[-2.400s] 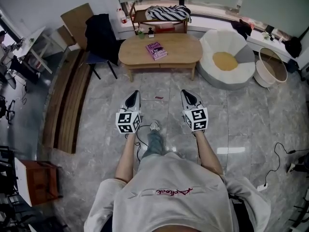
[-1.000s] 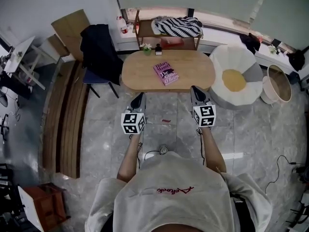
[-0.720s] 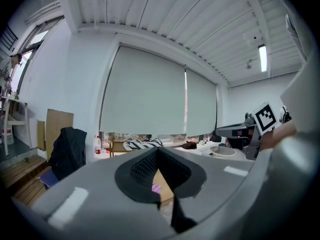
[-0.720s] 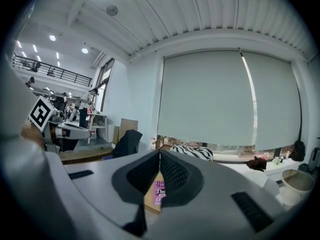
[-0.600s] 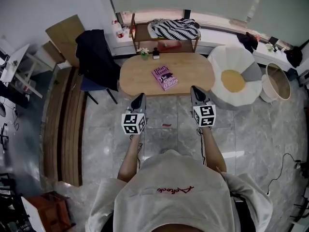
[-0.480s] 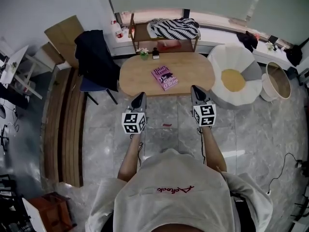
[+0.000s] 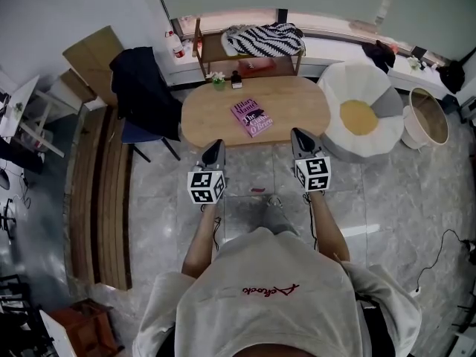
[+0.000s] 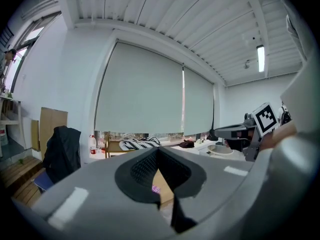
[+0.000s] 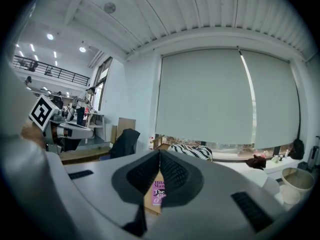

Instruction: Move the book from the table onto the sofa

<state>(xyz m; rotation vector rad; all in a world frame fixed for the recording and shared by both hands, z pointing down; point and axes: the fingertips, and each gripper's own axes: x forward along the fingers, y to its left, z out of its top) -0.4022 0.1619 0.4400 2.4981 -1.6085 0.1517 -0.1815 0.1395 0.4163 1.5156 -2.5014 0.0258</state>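
A purple book [image 7: 251, 117] lies flat on the oval wooden table [image 7: 305, 110], left of its middle; it also peeks between the jaws as the book [image 9: 158, 194] in the right gripper view. My left gripper [image 7: 215, 146] is shut and empty, held over the floor at the table's near edge, left of the book. My right gripper [image 7: 298, 134] is shut and empty too, at the near edge right of the book. The round white sofa [image 7: 358, 88] with a yellow cushion [image 7: 358, 116] stands right of the table.
A chair draped in a dark jacket [image 7: 141, 88] stands left of the table. Behind the table is a wooden shelf with a striped cloth [image 7: 262, 39]. A small plant [image 7: 216, 80] sits at the table's far edge. A round basket [image 7: 427, 115] is at far right.
The person has walked toward the table; both grippers, still shut, have come from mid-floor up to its near edge. The table and book sit closer in the head view.
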